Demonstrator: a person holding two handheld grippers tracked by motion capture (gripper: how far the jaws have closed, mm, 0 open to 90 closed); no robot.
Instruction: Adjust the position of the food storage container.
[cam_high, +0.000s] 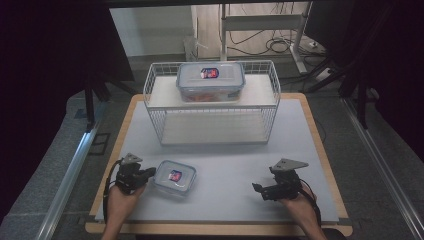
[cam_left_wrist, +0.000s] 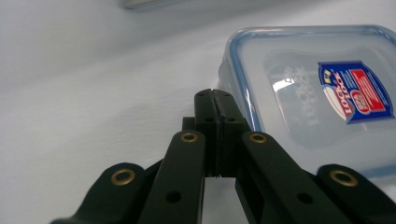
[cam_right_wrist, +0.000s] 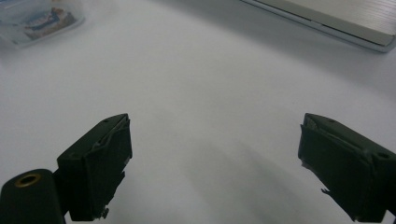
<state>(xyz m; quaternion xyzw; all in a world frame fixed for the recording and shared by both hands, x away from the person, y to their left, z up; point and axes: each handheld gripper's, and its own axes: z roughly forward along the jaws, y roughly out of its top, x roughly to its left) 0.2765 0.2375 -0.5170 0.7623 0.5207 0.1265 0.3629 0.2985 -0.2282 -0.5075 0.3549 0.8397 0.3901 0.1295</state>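
Grey table (cam_high: 225, 160): small lidded container (cam_high: 174, 177), front left. Left gripper (cam_high: 148, 172) pressed together, empty, beside container. Right gripper (cam_high: 260, 190) spread, empty.

The small container (cam_high: 174, 177) at the table's seven o'clock is clear, glossy plastic with a blue seal and a shiny printed label. The table (cam_high: 235, 165) wears a matt, smooth pale mat over a wooden edge. At twelve o'clock, the rack (cam_high: 212, 102) is white-coated wire.
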